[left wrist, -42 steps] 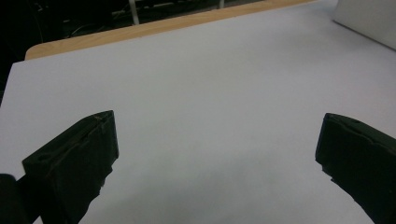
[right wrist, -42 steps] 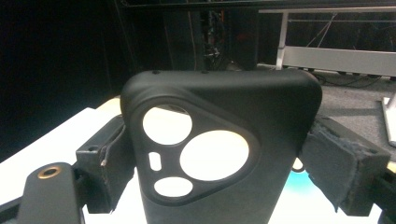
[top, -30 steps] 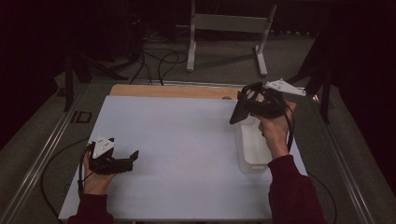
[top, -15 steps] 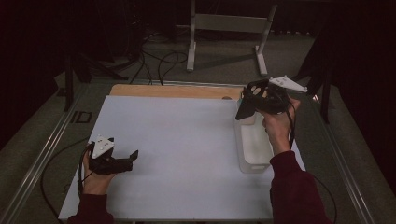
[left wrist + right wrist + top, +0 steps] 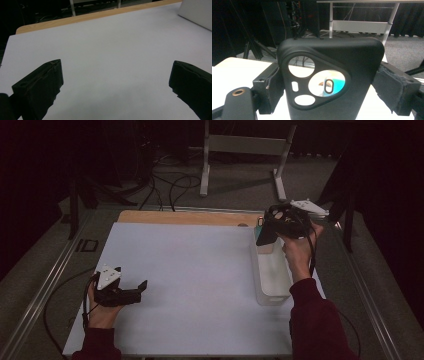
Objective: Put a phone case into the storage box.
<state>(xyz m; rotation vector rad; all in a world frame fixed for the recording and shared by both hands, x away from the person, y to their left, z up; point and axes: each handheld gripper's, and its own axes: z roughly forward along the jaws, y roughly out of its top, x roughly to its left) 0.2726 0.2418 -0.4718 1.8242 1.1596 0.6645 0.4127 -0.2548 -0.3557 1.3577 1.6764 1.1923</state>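
Note:
My right gripper [image 5: 332, 93] is shut on a black phone case [image 5: 332, 65], whose camera cutouts face the lens; the two jaws press its left and right edges. Seen from above, that gripper [image 5: 266, 234] holds the case [image 5: 262, 237] in the air over the far end of a clear plastic container [image 5: 272, 282]. My left gripper [image 5: 137, 290] rests low at the near left of the white mat [image 5: 190, 270]. In its own view the left gripper [image 5: 116, 85] stands open with bare mat between its jaws.
The container lies lengthwise along the mat's right side, and its corner [image 5: 197, 12] appears at the far right of the left gripper view. A wooden table edge [image 5: 190, 216] runs behind the mat. Beyond it are a metal stand [image 5: 245, 145] and floor cables [image 5: 170, 185].
My right gripper has drifted slightly up and toward the far right with the phone case in it. The left gripper has stayed put.

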